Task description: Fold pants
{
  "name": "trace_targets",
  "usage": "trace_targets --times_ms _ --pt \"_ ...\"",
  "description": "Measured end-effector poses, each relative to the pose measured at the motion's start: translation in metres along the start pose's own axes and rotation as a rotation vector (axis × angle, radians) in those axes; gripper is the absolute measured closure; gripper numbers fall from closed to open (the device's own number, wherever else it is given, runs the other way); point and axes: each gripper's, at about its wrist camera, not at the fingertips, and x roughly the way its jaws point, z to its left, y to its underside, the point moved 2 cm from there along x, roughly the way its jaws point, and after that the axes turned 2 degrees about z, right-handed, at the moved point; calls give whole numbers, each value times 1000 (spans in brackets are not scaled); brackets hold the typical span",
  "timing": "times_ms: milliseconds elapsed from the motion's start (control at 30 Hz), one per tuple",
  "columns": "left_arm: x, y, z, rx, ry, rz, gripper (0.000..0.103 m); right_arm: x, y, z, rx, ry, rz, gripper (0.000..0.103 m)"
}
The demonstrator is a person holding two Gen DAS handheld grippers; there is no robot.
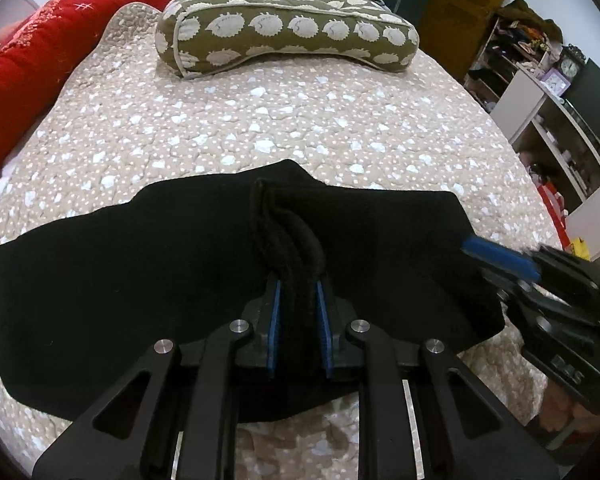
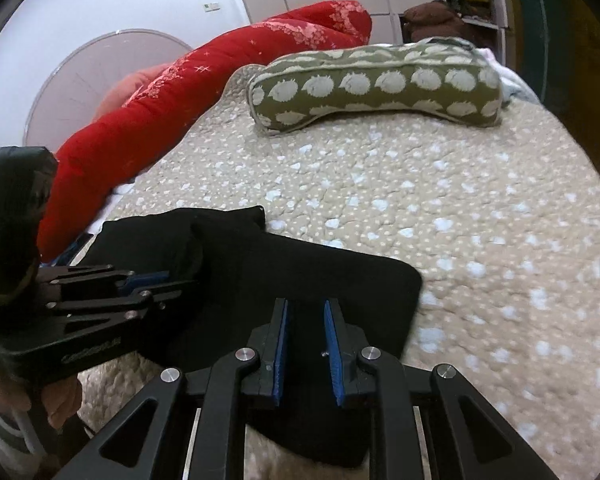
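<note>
The black pants [image 1: 140,280] lie folded into a compact bundle on the quilted bed [image 1: 300,120], near its close edge, well apart from the hedgehog-print pillow [image 1: 284,28] at the far end and the red duvet [image 1: 40,52] along the side.

The left tool [image 1: 298,308] is clenched on a thick ridge of bunched fabric that rises between its blue pads [image 1: 275,320]. The right tool [image 2: 305,340] is held over the bundle's right part with its jaws parted; dark cloth is seen in the gap, but whether any of it is pinched cannot be told.

The step in hand is judged to be the last fold or the final tidying of the bundle. It is best done if the gathered ridge is carried low and level, so that the layers beneath are not dragged out of line, and if the outer edge is steadied by the right tool while the fold is laid down. The cloth should be let go only once it rests flat, and then be pressed smooth.

Much is hidden. The near edge of the pants is covered by both tool frames. Seams, waistband and leg ends cannot be made out in the uniform black, and the number of layers cannot be counted. The right tool is blurred in the left wrist view.
</note>
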Motion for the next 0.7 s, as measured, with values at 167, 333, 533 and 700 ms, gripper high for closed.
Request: trace_targets --times_ms 167,333,533,700 --pt "0 8 1 -20 -3 -15 86 -3 22 5 -16 -10 58 84" --pt "-8 14 -1 -14 -28 -24 84 1 29 12 -35 12 71 84" --pt "-25 13 6 -24 -57 -51 84 -9 27 23 -65 -25 67 82" --pt "-32 11 6 -35 -50 -59 84 3 40 33 -72 -26 94 81"
